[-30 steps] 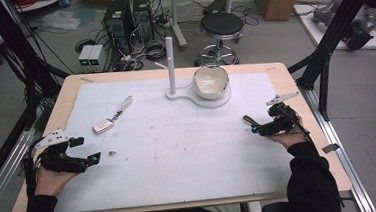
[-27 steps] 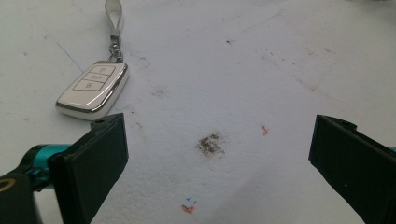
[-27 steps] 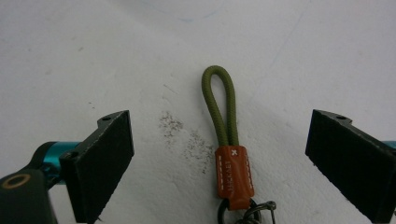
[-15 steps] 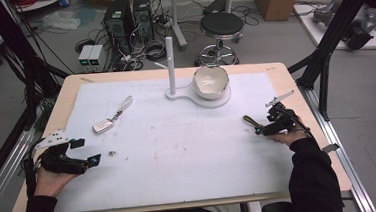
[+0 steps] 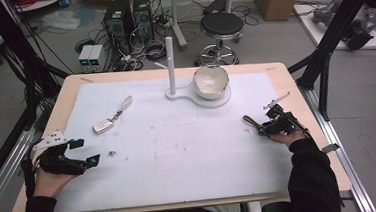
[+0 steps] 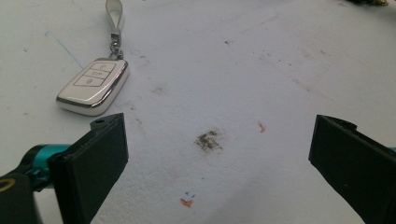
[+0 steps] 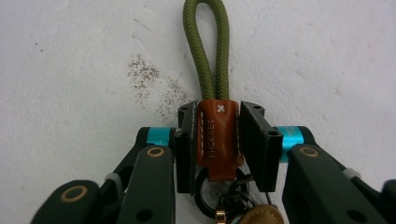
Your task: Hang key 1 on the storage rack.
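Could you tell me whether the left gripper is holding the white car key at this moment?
No, the left gripper has its jaws wide apart over bare table, and the white car key lies untouched beyond its left jaw.

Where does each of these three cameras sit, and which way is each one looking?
High view: above the person's side, looking forward and down on the table; both forearms show.
Left gripper view: rides the left gripper, looking past open jaws at the white key fob.
Right gripper view: rides the right gripper, jaws just closed on the keychain strap.
Shared: the high view also shows the fob.
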`<action>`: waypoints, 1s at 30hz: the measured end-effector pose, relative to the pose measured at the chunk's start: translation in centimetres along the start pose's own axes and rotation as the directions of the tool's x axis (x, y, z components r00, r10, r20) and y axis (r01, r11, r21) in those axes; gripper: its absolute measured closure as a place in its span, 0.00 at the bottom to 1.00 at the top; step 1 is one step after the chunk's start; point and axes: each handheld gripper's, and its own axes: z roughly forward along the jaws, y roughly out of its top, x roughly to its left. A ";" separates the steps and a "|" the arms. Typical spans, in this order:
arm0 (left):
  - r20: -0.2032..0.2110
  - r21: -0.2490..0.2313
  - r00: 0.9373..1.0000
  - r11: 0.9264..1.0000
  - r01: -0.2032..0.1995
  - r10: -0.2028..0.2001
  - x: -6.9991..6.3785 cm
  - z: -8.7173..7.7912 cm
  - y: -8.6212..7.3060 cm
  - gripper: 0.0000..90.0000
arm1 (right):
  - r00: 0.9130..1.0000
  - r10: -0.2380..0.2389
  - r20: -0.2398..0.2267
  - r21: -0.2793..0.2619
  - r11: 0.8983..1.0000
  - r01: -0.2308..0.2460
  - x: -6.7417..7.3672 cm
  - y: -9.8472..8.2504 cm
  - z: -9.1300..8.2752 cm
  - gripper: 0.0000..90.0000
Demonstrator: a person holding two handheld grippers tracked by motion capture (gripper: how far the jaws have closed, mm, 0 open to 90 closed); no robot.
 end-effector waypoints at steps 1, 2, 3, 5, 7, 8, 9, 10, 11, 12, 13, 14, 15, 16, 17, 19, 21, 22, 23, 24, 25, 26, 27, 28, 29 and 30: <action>0.000 0.000 1.000 1.000 0.003 -0.003 0.0 0.0 0.0 0.06 | 1.000 0.004 0.001 -0.001 1.000 -0.004 0.0 0.0 0.0 0.76; 0.000 0.000 1.000 1.000 0.003 -0.003 0.0 0.0 0.0 0.06 | 1.000 0.013 0.005 0.002 1.000 -0.013 0.1 0.0 -0.1 0.78; 0.000 0.004 1.000 1.000 -0.002 0.002 0.0 -0.1 0.0 0.06 | 1.000 0.005 0.007 -0.004 1.000 -0.005 0.1 0.0 -0.1 0.79; -0.001 -0.004 1.000 1.000 0.003 -0.003 0.0 -0.1 -0.1 0.06 | 1.000 0.007 0.021 -0.001 1.000 -0.007 0.3 0.0 -0.2 0.79; -0.001 -0.008 1.000 1.000 0.005 -0.005 0.0 -0.2 -0.1 0.06 | 0.999 -0.004 0.041 -0.005 1.000 0.005 0.6 0.0 -0.4 0.80; -0.001 -0.011 1.000 1.000 0.007 -0.007 0.0 -0.2 -0.1 0.06 | 0.999 -0.011 0.041 -0.016 1.000 0.012 0.8 0.0 -0.5 0.80; 0.001 -0.011 1.000 1.000 0.006 -0.006 0.1 -0.2 -0.1 0.06 | 0.999 -0.011 0.040 -0.027 1.000 0.012 0.9 0.1 -0.8 0.80; 0.001 -0.012 1.000 1.000 0.006 -0.006 0.1 -0.3 -0.1 0.06 | 0.999 -0.011 0.043 -0.040 0.999 0.013 1.0 0.1 -0.9 0.80; 0.001 -0.014 1.000 1.000 0.008 -0.008 0.1 -0.2 -0.1 0.06 | 0.999 -0.001 0.036 -0.059 0.998 0.004 1.1 0.1 -1.2 0.80; 0.000 -0.012 1.000 1.000 0.009 -0.009 0.0 -0.2 -0.1 0.06 | 1.000 0.011 0.024 -0.078 0.997 -0.009 1.1 0.1 -1.5 0.80; 0.000 -0.011 1.000 1.000 0.008 -0.008 0.1 -0.2 -0.1 0.06 | 1.000 0.017 0.018 -0.098 0.995 -0.015 1.2 0.2 -1.8 0.80; 0.000 -0.010 1.000 1.000 0.009 -0.009 0.0 -0.2 -0.1 0.06 | 1.000 0.021 0.012 -0.109 0.994 -0.020 1.2 0.3 -2.0 0.80; 0.002 -0.012 1.000 1.000 0.011 -0.011 0.0 -0.2 -0.1 0.06 | 1.000 0.026 0.010 -0.120 0.992 -0.024 1.4 0.4 -2.3 0.80; 0.004 -0.014 1.000 1.000 0.012 -0.012 0.0 -0.1 -0.1 0.06 | 1.000 0.023 0.008 -0.127 0.992 -0.022 1.5 0.6 -2.6 0.80; 0.003 -0.014 1.000 1.000 0.013 -0.013 0.0 -0.1 -0.1 0.06 | 1.000 0.017 0.001 -0.136 0.991 -0.017 1.6 0.8 -2.8 0.80; 0.003 -0.011 1.000 1.000 0.010 -0.010 0.1 -0.1 -0.1 0.06 | 1.000 0.012 -0.027 -0.157 0.987 -0.016 2.0 1.4 -3.3 0.80; 0.002 -0.013 1.000 1.000 0.013 -0.013 0.1 -0.1 -0.1 0.06 | 0.999 0.004 -0.039 -0.178 0.984 -0.011 2.5 2.1 -3.8 0.80; 0.001 -0.013 1.000 1.000 0.013 -0.013 0.1 -0.1 -0.1 0.06 | 0.999 0.010 -0.047 -0.190 0.982 -0.019 2.8 2.6 -4.1 0.80; 0.001 -0.012 1.000 1.000 0.012 -0.012 0.2 -0.1 -0.1 0.06 | 0.999 0.006 -0.052 -0.204 0.979 -0.016 3.0 3.0 -4.3 0.80; 0.000 -0.011 1.000 1.000 0.011 -0.011 0.2 -0.1 -0.1 0.06 | 0.998 0.002 -0.057 -0.211 0.977 -0.014 3.3 3.4 -4.5 0.80; -0.002 -0.011 1.000 1.000 0.011 -0.011 0.2 -0.1 -0.1 0.06 | 0.998 0.001 -0.059 -0.222 0.975 -0.014 3.6 3.8 -4.7 0.80; -0.003 -0.012 1.000 1.000 0.011 -0.011 0.2 -0.1 -0.1 0.06 | 0.998 -0.005 -0.062 -0.226 0.974 -0.010 3.9 4.2 -4.9 0.80; -0.003 -0.012 1.000 1.000 0.011 -0.011 0.2 -0.1 -0.1 0.06 | 0.998 -0.014 -0.068 -0.233 0.973 -0.003 4.2 4.7 -5.0 0.80; -0.003 -0.012 1.000 1.000 0.009 -0.009 0.2 -0.2 -0.1 0.06 | 0.997 -0.022 -0.073 -0.239 0.971 0.004 4.5 5.1 -5.2 0.80; -0.003 -0.011 1.000 1.000 0.009 -0.009 0.2 -0.2 -0.1 0.06 | 0.997 -0.026 -0.078 -0.248 0.969 0.006 4.9 5.5 -5.3 0.80; -0.003 -0.013 1.000 1.000 0.011 -0.011 0.2 -0.1 -0.1 0.06 | 0.996 -0.035 -0.079 -0.257 0.966 0.014 5.2 6.0 -5.5 0.80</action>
